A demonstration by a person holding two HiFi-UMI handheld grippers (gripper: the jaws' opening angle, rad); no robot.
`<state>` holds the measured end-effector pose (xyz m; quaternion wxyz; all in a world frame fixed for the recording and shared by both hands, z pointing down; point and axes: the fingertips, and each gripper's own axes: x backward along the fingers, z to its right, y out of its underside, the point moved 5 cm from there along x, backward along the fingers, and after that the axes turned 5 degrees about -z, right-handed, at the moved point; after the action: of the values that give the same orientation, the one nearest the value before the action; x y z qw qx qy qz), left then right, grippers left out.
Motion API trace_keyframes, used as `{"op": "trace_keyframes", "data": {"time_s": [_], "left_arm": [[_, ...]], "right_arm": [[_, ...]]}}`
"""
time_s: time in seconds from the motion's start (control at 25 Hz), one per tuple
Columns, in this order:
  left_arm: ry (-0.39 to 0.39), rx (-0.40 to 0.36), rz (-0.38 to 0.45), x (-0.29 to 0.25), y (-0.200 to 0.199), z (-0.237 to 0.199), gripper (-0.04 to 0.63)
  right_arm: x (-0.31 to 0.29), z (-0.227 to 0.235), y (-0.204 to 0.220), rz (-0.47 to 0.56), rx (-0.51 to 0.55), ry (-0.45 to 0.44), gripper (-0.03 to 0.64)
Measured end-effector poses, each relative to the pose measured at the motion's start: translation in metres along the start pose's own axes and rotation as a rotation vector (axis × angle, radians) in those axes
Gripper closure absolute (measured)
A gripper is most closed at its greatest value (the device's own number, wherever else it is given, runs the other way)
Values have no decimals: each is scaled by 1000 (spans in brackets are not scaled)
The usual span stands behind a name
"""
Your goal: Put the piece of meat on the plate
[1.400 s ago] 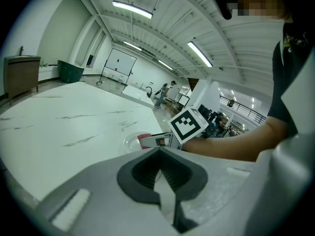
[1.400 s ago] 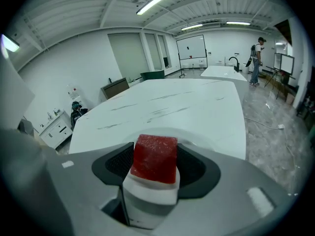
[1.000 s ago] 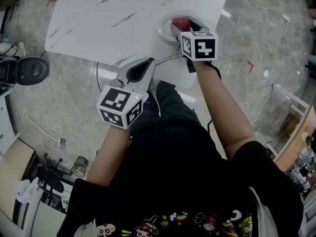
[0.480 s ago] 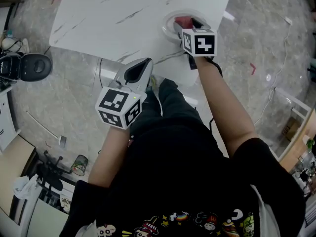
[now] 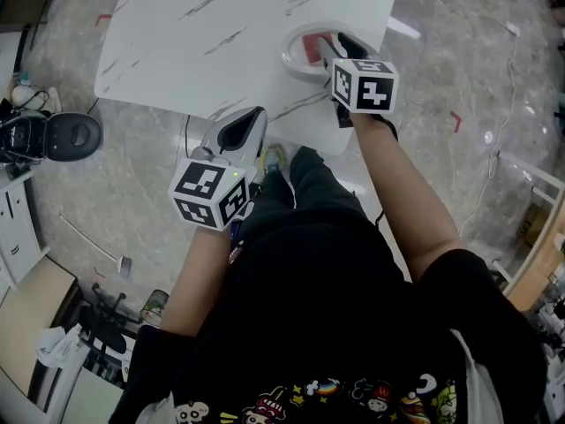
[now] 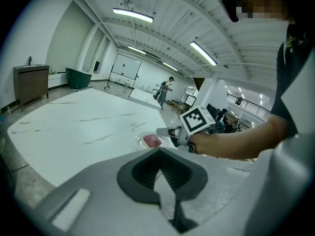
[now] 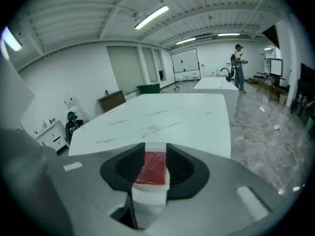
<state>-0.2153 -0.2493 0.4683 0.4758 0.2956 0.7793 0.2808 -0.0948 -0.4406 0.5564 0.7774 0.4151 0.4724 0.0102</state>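
White marbled worktop (image 5: pixel 203 34) carries the plate (image 5: pixel 292 61), the piece of meat (image 7: pixel 151 168) lying on it straight ahead of and just below the right gripper (image 5: pixel 339 46), whose jaws have just been closing to a half gap with nothing gripped between them; the left gripper (image 5: pixel 245 127), jaws together and empty, sits well apart.

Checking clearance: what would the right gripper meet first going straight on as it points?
Probably the piece of meat on the plate, seen ahead between the right gripper's jaws, which have just been closing without gripping it.
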Motion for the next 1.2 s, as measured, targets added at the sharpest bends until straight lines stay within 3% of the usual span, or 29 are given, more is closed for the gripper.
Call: {"op": "trace_keyframes", "data": {"time_s": [0.12,0.2,0.44,0.92,1.2], "left_arm": [[10,-22,-2,-4,-6,7,594],[16,-38,2,-6,-12,13,594],[36,-102,9,-13,-32,26,594],[36,-169,42,-15,-64,43,594],[-2,-219,162,-3,-80,54,595]], "right_arm": [[31,13,-7,88,-55,6,566],[50,20,-9,121,-70,7,595],[97,25,-15,189,-100,-27,594],[184,3,-27,306,6,-105,594],[209,3,-21,325,54,-112,594]]}}
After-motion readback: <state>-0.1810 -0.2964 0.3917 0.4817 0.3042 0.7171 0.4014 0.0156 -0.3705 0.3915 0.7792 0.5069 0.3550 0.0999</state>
